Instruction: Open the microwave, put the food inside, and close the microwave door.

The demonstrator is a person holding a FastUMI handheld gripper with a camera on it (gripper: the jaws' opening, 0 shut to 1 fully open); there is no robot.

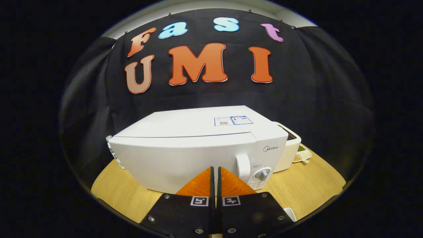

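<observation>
At the bottom centre of the frame the gripper (pixel 215 168) is sitting with its two wedge-shaped, ribbed fingers pressed together, only a thin slit showing between them, and nothing held. The tips are pointing at the lower front of the microwave (pixel 198 148), just left of its handle (pixel 243 167). The microwave is filling the middle of the frame: a smooth, glossy white box with rounded corners, its door lying closed. Right of the handle a round dial (pixel 262 174) is sticking out. The table (pixel 307 188) under it is showing pale wood grain, with bare room lying at lower left and lower right of the frame. At the left, a can (pixel 114 153) is peeking out from behind the microwave. At the right, a white box-shaped thing (pixel 290 148) is standing behind the microwave, and beside it a small white dish (pixel 303 154) is holding green and tan bits of food.
</observation>
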